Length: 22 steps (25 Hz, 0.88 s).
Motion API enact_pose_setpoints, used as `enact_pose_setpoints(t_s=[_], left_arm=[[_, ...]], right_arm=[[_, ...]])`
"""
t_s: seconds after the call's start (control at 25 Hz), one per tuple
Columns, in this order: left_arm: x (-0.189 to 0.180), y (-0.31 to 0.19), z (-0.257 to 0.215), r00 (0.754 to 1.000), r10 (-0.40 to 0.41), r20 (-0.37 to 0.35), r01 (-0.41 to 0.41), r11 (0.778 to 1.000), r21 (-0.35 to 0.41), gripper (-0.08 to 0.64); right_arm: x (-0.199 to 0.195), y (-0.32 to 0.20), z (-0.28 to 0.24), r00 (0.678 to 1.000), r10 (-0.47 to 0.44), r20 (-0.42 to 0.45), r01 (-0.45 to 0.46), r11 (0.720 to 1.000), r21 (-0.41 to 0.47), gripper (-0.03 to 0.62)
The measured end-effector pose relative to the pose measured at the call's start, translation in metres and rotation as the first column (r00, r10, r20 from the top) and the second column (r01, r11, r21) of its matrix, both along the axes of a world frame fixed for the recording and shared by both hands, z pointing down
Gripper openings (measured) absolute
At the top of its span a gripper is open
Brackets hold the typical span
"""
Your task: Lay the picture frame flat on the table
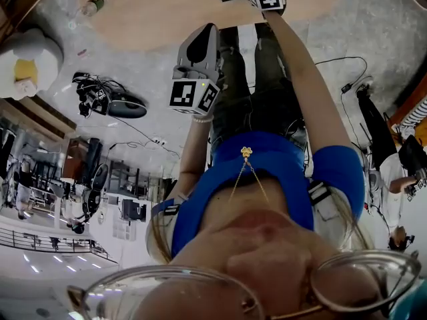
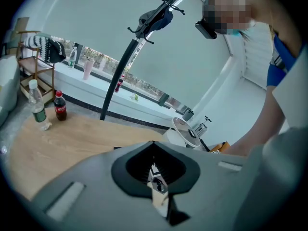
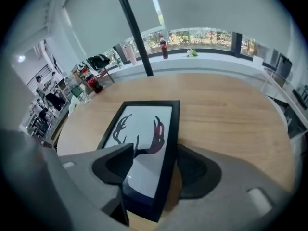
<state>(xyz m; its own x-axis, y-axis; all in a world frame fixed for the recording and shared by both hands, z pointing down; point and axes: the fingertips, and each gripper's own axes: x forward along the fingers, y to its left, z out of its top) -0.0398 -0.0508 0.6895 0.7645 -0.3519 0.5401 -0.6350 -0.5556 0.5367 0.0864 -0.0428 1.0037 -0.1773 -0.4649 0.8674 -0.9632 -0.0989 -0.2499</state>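
Picture frame (image 3: 144,129) on table (image 3: 231,109), right claw (image 3: 154,165) pinching its edge, open wood beyond, left claw (image 2: 155,170) closed

At nine o'clock in the left gripper view, a cola bottle (image 2: 59,106) upright, just beside a clear water bottle (image 2: 36,105). Toward eleven, a black coat stand (image 2: 117,81), slanting across a white window sill (image 2: 91,86). At ten, a wooden shelf rack (image 2: 36,64). In the head view, at ten o'clock, a white armchair (image 1: 30,55); near it, black cables (image 1: 100,99) on the floor.
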Motion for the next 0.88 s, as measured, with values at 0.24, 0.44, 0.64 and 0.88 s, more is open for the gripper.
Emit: enact_pose_setpoints(t_s=[0.24,0.44,0.64,0.88], left_arm=[[-0.008,-0.004,0.005,1.0,-0.013,0.019,0.013,1.0,0.005,-0.002],[-0.008,-0.005,0.005,1.0,-0.006,0.03,0.005,1.0,0.012,-0.002],[-0.001,-0.002,-0.001,0.999,0.003,0.034,-0.004,1.0,0.025,-0.003],[0.027,0.008,-0.027,0.999,0.039,0.03,-0.041,0.997,0.068,-0.004]], right_arm=[[0.004,0.002,-0.006,0.999,-0.002,-0.032,0.002,1.0,-0.006,0.272],[0.007,0.002,-0.021,0.999,-0.033,-0.043,0.033,0.999,0.012,0.195],[0.004,0.002,-0.052,0.994,-0.111,-0.013,0.111,0.991,0.072,0.002],[0.013,0.009,-0.108,0.989,-0.149,0.021,0.144,0.979,0.145,0.002]])
